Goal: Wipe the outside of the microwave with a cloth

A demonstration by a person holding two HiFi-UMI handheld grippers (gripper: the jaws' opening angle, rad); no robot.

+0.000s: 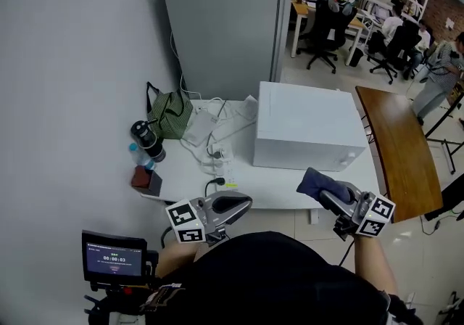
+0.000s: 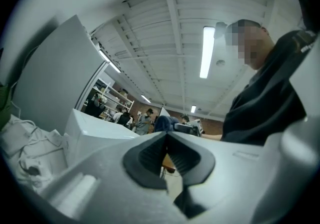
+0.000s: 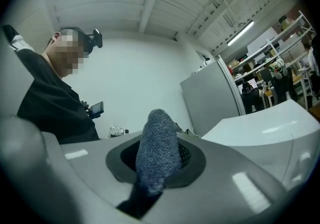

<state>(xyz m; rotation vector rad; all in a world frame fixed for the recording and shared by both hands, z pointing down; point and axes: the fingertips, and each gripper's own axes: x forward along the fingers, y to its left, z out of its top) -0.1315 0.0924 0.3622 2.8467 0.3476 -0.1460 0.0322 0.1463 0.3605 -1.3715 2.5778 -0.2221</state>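
Head view: one microwave [image 1: 304,124], one cloth [image 1: 315,181] clamped in right gripper [image 1: 328,194]; left gripper [image 1: 245,204] clenched.

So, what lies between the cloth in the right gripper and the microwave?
Nothing. In the head view the cloth hangs just before the microwave, over a short stretch of white table.

microwave [image 1: 308,124]: white | cloth [image 3: 157,150]: dk blue-grey, flecked knit | left gripper [image 2: 167,140] & right gripper [image 1: 335,199]: lt grey, blk pads | 2 marker cubes [image 1: 185,222]: blk/wht squares | table [image 1: 275,193]: white | side table [image 1: 399,146]: brown wood | cabinet [image 1: 221,26]: grey | bag [image 1: 170,114]: green, blk handles
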